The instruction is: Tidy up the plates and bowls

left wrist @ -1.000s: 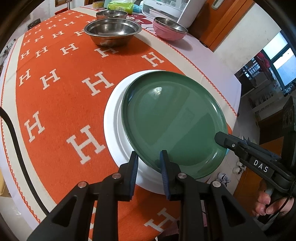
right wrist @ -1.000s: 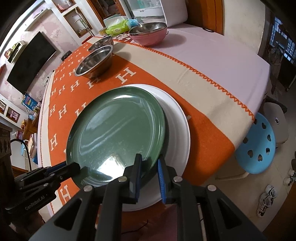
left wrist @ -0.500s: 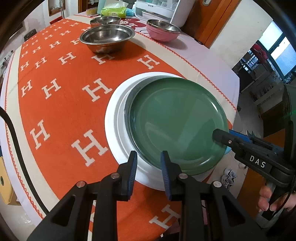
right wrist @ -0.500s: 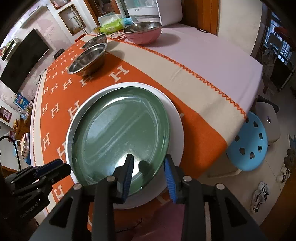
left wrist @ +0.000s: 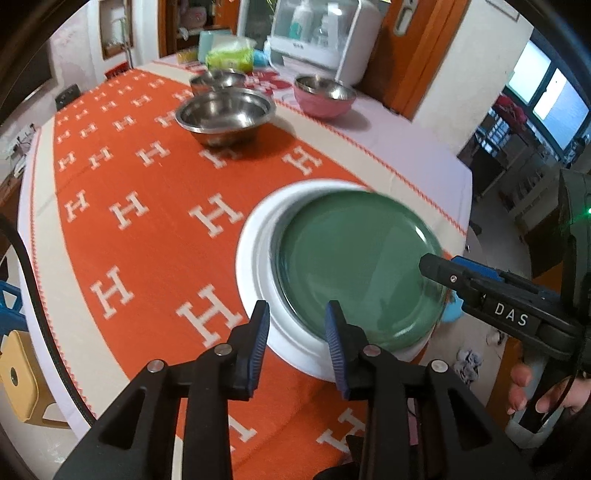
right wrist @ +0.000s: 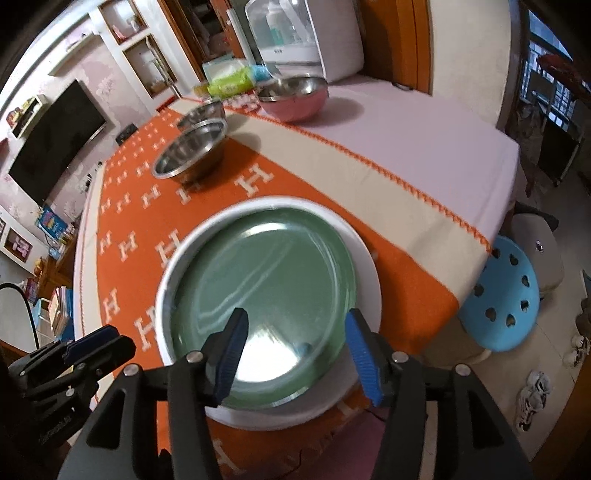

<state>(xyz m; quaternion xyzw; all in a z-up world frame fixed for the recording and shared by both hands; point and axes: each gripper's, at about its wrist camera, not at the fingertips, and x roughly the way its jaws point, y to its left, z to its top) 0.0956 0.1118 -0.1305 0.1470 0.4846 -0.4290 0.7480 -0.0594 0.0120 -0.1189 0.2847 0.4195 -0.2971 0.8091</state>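
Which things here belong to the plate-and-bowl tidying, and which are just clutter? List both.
Job: round green plate on wide white plate; large steel bowl; smaller steel bowl; pink-sided steel bowl.
Clutter: white countertop appliance; green wipes packet; blue plastic stool.

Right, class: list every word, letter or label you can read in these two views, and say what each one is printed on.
"DAS": white letters on the right gripper.
"H": repeated white letter across the orange tablecloth.
Grey print on the left gripper: too blurred to read.
Label on the white appliance: too small to read.

Left gripper and right gripper hover, fingers spread, holding nothing.
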